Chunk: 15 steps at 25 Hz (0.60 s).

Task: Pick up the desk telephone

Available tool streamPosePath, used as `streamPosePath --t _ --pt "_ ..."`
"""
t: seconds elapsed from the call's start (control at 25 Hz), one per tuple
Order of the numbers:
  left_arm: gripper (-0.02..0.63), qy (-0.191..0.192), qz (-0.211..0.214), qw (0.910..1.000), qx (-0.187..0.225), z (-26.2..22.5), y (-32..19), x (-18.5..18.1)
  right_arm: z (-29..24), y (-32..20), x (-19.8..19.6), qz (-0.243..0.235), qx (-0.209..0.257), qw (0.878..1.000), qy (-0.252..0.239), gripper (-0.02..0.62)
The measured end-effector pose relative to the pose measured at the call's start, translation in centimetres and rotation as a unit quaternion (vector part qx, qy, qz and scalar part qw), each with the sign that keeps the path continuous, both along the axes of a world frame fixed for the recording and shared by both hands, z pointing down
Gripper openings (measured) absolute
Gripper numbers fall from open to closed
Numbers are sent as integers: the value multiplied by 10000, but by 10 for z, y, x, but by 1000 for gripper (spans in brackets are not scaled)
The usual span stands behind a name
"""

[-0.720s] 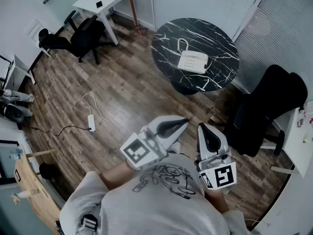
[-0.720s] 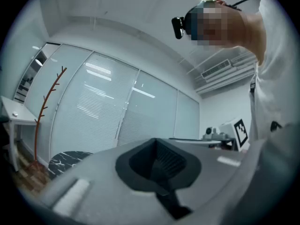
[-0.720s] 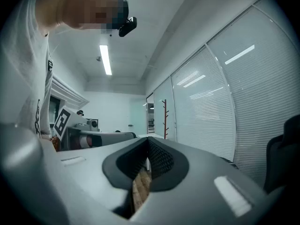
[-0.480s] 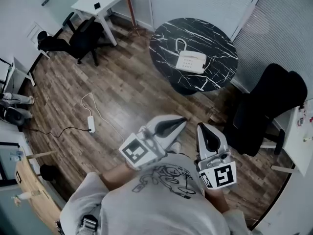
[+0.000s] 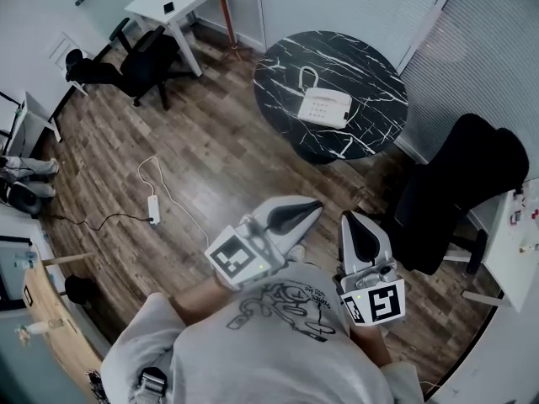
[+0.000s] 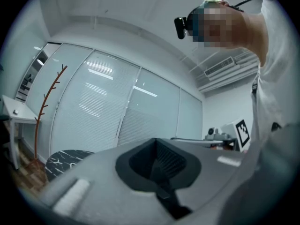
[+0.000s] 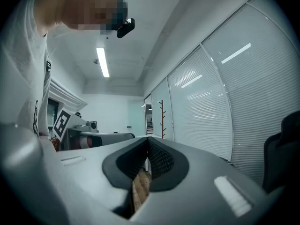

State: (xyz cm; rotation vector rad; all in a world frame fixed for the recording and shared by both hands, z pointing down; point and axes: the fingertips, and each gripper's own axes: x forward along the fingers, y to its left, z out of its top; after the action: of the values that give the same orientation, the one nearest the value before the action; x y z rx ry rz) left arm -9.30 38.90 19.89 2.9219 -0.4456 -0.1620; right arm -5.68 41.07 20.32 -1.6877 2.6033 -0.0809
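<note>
A white desk telephone [image 5: 327, 106] with a curled cord lies on a round black marble table [image 5: 362, 61] across the room. Both grippers are held level close to my chest, well short of the table. My left gripper [image 5: 316, 204] is shut with nothing between its jaws, and its tip points toward the table. My right gripper [image 5: 347, 219] sits beside it, also shut and empty. In the left gripper view, the left gripper [image 6: 157, 143] has its pads together and the table's edge [image 6: 65, 161] shows low left. In the right gripper view, the right gripper [image 7: 147, 142] is shut, facing window blinds.
A black office chair [image 5: 459, 183] stands right of the table. Another black chair [image 5: 139, 61] and a white desk [image 5: 168, 2] are at the upper left. A power strip [image 5: 153, 209] with cable lies on the wood floor. A coat stand [image 6: 44, 107] stands by the blinds.
The table and telephone have drifted slightly left in the head view. Both grippers stay shut in the same place at my chest.
</note>
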Motion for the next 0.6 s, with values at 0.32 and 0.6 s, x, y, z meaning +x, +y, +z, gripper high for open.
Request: streamPosePath --t 0.32,0.6 --pt "0 9 -111 9999 -97 10 1 30 12 -1 30 -107 -71 9999 -32 5" --pt "0 -74 -235 9996 -157 24 -21 30 21 -21 31 -230 -181 9996 -64 5"
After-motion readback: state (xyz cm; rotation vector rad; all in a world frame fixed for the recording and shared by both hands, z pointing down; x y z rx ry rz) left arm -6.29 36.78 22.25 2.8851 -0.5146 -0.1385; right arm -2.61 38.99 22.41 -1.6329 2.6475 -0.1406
